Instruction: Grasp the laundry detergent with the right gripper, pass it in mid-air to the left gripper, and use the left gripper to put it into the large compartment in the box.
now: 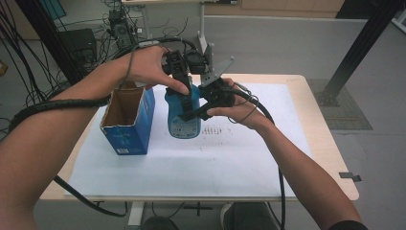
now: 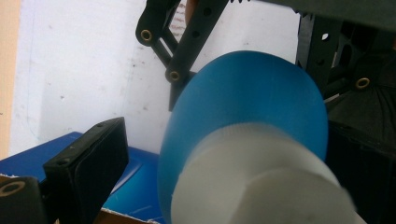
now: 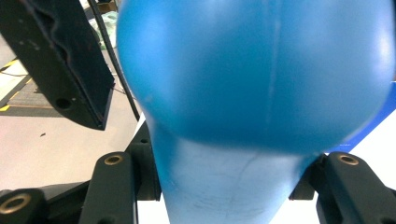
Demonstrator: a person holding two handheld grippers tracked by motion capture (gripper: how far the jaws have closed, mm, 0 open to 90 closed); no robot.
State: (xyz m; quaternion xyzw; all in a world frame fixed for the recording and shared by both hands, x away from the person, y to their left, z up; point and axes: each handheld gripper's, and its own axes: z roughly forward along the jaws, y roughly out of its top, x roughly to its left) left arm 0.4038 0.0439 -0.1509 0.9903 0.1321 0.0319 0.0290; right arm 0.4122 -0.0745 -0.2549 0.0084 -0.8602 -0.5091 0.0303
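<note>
Blue bottle stands upright on the white sheet at mid desk, just beside the open blue box, on the box's right in the high view. Bottle top is hidden there behind both hand-held grippers and the fingers; only the lower body w/ its label shows, print too small to read.

Right hand-held gripper comes in from the right and is clamped on the bottle: in the right gripper view both jaws press the narrower part of the bottle on either side, jaw tips cut off behind the bulging body.

Left hand-held gripper sits above the bottle, pointing down. In the left gripper view the white cap is very close and blurred, w/ the blue shoulder past it. Left jaw stands clear of the cap w/ a visible gap; right jaw is dark and mostly hidden at the frame edge, contact w/ the cap can't be made out. So can't tell whether this one is clenched or released.

Box corner shows just left of the bottle. Little room between box and bottle; the sheet to the right and toward the near desk edge is open. Cables trail off over the left edge of the desk.
</note>
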